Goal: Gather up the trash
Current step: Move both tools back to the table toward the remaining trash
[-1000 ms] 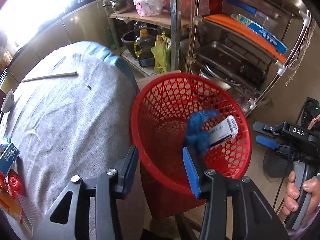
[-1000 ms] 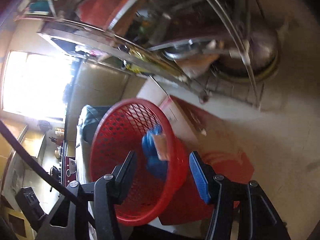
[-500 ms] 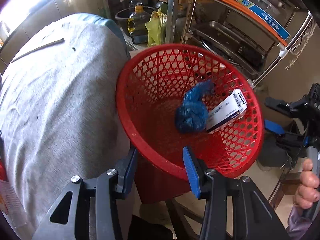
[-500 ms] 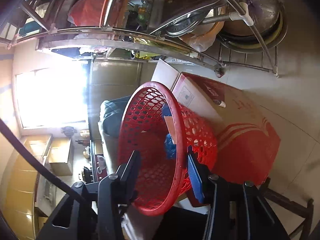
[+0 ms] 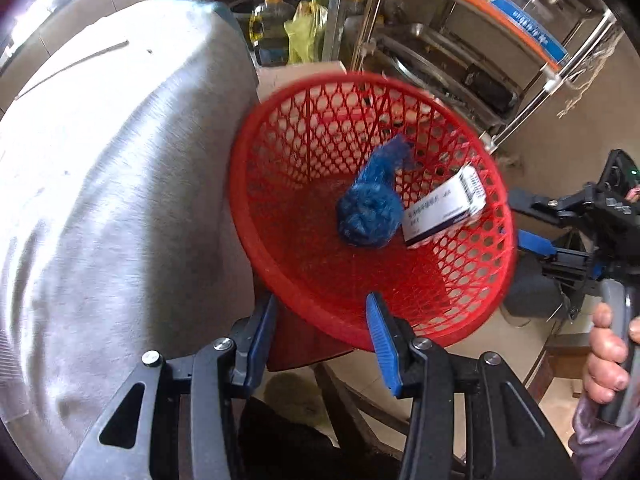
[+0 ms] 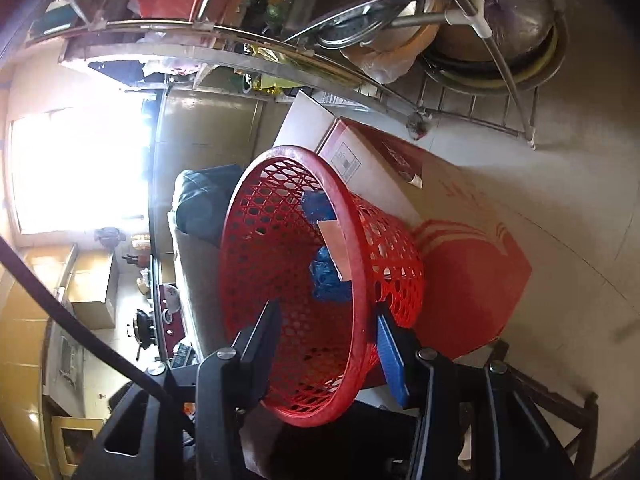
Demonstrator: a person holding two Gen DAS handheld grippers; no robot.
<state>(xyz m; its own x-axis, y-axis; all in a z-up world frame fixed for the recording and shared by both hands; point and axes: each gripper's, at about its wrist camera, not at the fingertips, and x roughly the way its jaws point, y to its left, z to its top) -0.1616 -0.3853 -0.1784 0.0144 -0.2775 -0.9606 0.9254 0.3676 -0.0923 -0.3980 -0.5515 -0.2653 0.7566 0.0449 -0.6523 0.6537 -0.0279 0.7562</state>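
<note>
Both grippers are closing in on the basket, which is looming larger than half a second ago. Left gripper is hovering with fingers wide apart and gripping nothing, the near rim just ahead of them. Right gripper is straddling the rim, one finger inside the mesh, one outside, not yet clamped. Beyond the fingers, a blue wad and a box are lying inside the basket, touching. Left of the left fingers, a grey-covered table is spreading.
</note>
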